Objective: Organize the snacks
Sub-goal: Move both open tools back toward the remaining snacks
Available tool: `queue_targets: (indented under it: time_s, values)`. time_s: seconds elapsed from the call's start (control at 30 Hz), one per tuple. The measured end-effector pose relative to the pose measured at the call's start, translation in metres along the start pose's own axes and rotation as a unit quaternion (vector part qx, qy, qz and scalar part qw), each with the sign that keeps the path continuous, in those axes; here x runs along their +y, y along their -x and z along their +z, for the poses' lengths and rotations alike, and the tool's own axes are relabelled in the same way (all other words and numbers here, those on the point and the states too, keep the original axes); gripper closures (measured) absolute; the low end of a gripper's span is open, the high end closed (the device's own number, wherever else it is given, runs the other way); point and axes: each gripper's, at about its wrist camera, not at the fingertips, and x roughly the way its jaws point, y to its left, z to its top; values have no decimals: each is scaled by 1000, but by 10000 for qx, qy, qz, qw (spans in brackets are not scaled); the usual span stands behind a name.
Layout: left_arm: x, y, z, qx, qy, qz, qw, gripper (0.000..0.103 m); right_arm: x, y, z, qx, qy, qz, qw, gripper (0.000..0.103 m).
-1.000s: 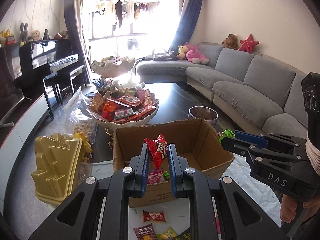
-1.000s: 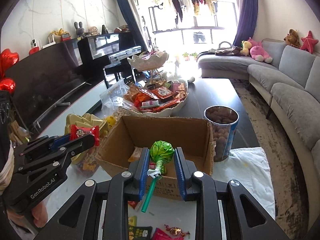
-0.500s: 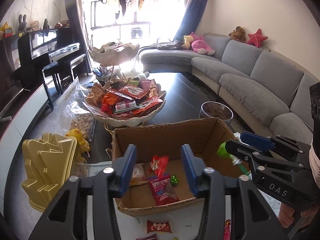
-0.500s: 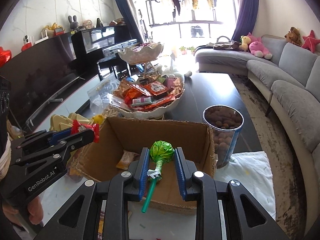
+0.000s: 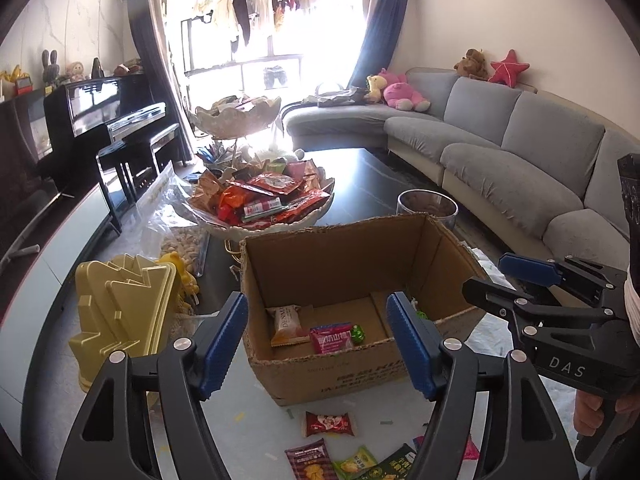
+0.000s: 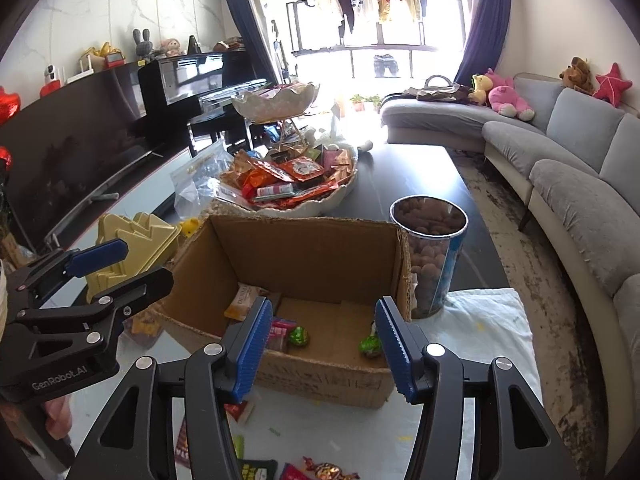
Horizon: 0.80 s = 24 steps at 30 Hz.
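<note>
An open cardboard box [image 5: 344, 252] [image 6: 304, 248] stands on the table in front of both grippers. Inside it lie a beige biscuit pack [image 5: 286, 324], a pink-red packet [image 5: 331, 338], a small green candy [image 5: 357, 333] [image 6: 299, 336] and the green lollipop [image 6: 370, 345]. My left gripper [image 5: 318, 346] is open and empty just before the box's near wall. My right gripper [image 6: 324, 346] is open and empty over the near wall. Loose snack packets [image 5: 329, 424] [image 6: 326, 471] lie on the table below the grippers.
A white bowl heaped with snacks [image 5: 264, 200] [image 6: 292, 184] stands behind the box. A clear tub of nuts [image 6: 430, 256] stands at the box's right. A yellow tree-shaped container [image 5: 120, 312] and a bag of nuts [image 5: 180, 236] are at the left. A grey sofa [image 5: 520, 152] runs along the right.
My left gripper opened and dropped the red packet into the box. My right gripper then opened and the green lollipop fell into the box.
</note>
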Motion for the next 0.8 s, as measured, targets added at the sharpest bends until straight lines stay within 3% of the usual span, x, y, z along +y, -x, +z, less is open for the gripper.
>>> queue_targets:
  time_s: [0.33, 0.8]
  values:
    - [-10, 33, -31, -55, -203, 13, 9998, 29, 10, 23, -29, 34, 172, -55, 9998, 48]
    - [-18, 30, -80, 382, -291, -85, 9988, 29, 10, 21, -81, 469, 267, -205, 9983, 48]
